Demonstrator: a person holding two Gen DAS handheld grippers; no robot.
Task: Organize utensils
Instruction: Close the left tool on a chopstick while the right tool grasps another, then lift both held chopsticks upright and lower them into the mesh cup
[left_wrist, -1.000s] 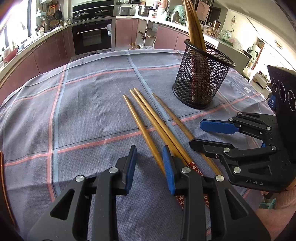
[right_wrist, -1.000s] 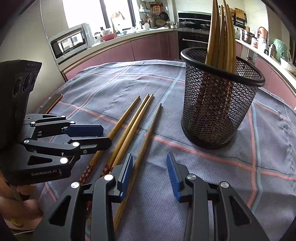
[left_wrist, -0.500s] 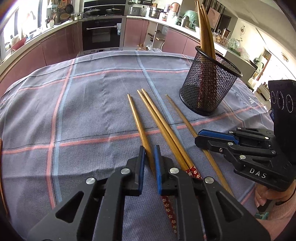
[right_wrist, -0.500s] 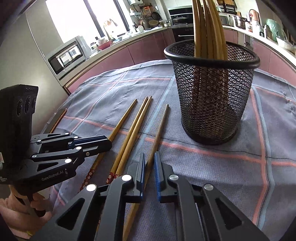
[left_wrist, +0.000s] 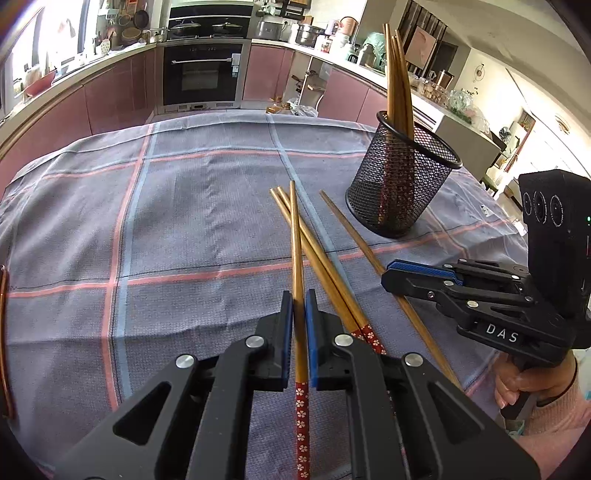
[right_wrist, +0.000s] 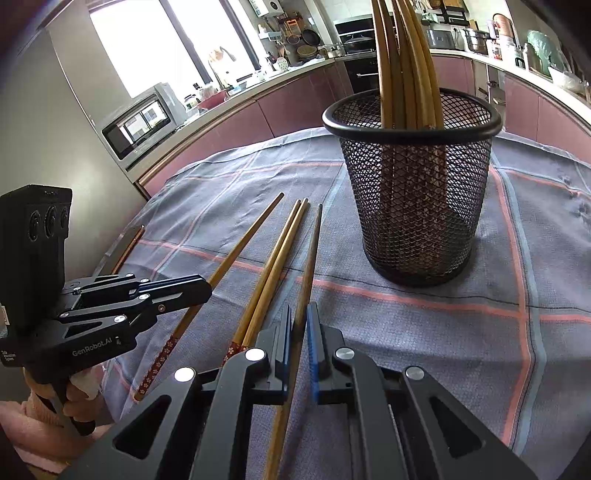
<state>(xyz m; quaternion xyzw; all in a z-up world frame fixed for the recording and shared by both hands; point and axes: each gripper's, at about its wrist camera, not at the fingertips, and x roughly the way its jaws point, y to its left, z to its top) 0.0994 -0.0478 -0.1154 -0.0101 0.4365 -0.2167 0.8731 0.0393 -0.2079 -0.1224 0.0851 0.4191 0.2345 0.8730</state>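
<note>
Left gripper (left_wrist: 299, 325) is clamped on one chopstick (left_wrist: 295, 240), its tip crossing a pair (left_wrist: 325, 273) on the tablecloth (left_wrist: 184, 221). Only the right wrist view shows the right gripper (right_wrist: 299, 343) pinching the chopstick nearest the basket (right_wrist: 310, 258). The mesh basket (right_wrist: 417, 206) stands toward the table's far edge.

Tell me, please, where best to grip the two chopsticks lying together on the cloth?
Take the paired chopsticks just above their red patterned ends, coming straight down with a finger on each outer side. They lie flat and touching on the cloth, so one pinch probably gathers both, and those ends lie nearest.
</note>
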